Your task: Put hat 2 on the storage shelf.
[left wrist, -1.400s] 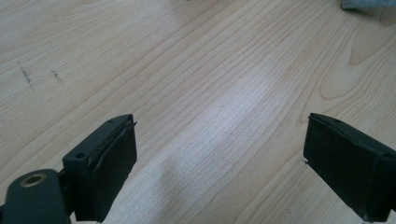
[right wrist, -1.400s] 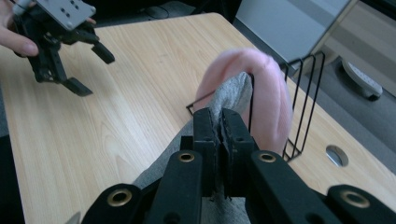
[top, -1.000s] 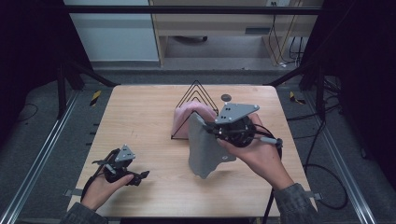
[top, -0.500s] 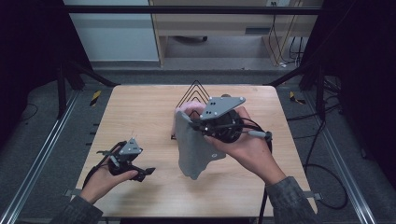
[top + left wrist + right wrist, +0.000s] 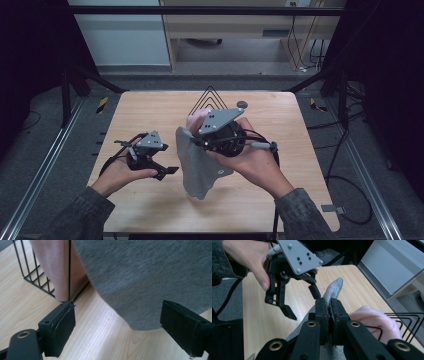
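A grey cloth [image 5: 200,167] hangs from my right gripper [image 5: 202,141], which is shut on its upper edge above the middle of the table. In the right gripper view the jaws [image 5: 328,303] press together on the grey cloth [image 5: 335,287]. My left gripper [image 5: 169,171] hovers just left of the cloth, open with nothing in it. Its view shows the grey cloth [image 5: 150,277] hanging ahead between the wide jaws [image 5: 118,307], untouched. Behind it, a pink cloth [image 5: 195,120] leans in a black wire rack [image 5: 210,96].
The wooden table [image 5: 150,110] is bare at the left and far right. A small dark round object [image 5: 242,104] lies beside the rack. Metal rails and cables run along the floor on both sides of the table.
My right gripper has carried the grey cloth leftward, away from the rack. The left gripper has risen off the table and moved right toward the cloth.
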A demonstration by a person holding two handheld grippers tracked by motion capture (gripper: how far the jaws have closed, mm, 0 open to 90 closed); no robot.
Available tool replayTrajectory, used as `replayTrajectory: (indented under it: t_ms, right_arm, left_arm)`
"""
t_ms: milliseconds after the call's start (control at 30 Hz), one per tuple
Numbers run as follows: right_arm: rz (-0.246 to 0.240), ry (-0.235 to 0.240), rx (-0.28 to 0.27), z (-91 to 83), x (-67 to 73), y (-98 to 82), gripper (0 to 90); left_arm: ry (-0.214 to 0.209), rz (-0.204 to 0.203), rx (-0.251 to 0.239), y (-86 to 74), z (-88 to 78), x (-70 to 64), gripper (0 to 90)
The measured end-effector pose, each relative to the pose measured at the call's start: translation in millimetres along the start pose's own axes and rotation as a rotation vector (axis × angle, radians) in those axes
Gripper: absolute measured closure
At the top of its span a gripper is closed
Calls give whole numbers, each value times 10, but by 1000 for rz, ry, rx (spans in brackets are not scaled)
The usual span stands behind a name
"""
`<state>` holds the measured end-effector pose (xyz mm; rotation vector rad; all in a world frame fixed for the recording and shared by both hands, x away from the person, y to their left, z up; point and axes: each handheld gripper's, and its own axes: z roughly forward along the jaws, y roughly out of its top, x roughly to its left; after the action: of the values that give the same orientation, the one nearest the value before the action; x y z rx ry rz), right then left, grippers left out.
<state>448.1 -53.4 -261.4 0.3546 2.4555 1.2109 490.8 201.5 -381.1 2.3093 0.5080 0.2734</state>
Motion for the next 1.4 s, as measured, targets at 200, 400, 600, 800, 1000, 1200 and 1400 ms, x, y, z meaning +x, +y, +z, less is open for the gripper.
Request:
replayTrajectory:
  t_ms: [200, 400, 600, 800, 1000, 1200, 1400]
  right_arm:
    - [0, 6, -3, 30, 9, 15, 861]
    - [0, 9, -4, 37, 22, 29, 860]
    - [4, 12, -15, 17, 27, 43, 860]
    - [1, 12, -17, 2, 32, 43, 860]
    - [32, -9, -3, -21, -60, -68, 860]
    - [71, -37, 12, -107, -187, -241, 860]
    - [110, -65, 28, -154, -306, -393, 860]
  left_arm:
    - [-19, 9, 0, 21, 60, -12, 126]
    - [-25, 1, -20, 46, 78, 0, 129]
    - [-38, -11, -28, 49, 113, 3, 130]
    - [-63, 55, -62, 76, 157, -18, 218]
    - [-80, 70, -78, 157, 299, -19, 694]
    - [-73, 65, -19, 265, 395, -81, 871]
    - [-53, 77, 40, 356, 309, -160, 874]
